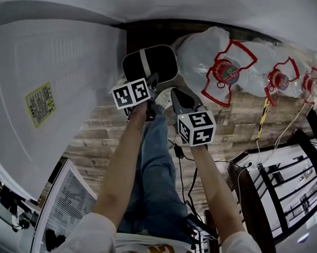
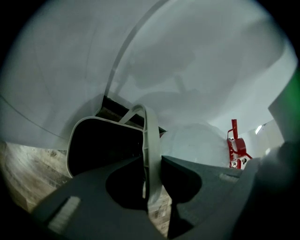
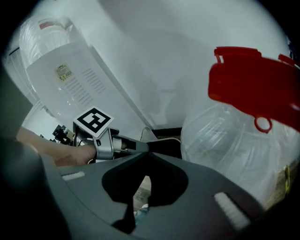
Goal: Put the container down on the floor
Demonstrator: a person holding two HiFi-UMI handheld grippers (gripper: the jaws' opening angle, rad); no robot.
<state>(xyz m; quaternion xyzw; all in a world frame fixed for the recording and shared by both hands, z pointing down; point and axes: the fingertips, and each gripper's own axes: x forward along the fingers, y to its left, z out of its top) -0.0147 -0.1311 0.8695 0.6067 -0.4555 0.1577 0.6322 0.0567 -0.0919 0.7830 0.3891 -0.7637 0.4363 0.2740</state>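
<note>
A black container (image 1: 150,62) with a pale rim and a grey-white handle (image 2: 152,150) is at the far end of the wood floor, against the white wall. My left gripper (image 1: 152,81) is shut on that handle, which stands upright between the jaws in the left gripper view, where the container (image 2: 101,143) lies just ahead of my left gripper (image 2: 153,161). Whether it rests on the floor I cannot tell. My right gripper (image 1: 175,93) hangs beside it, shut with nothing in it; its jaws meet at their tips in the right gripper view (image 3: 147,149).
Large clear water bottles (image 1: 223,63) with red caps and handles lie right of the container. A white appliance (image 1: 50,93) fills the left. A dark rack (image 1: 281,184) stands at the right. The person's jeans leg (image 1: 157,170) and cables (image 1: 181,155) are below.
</note>
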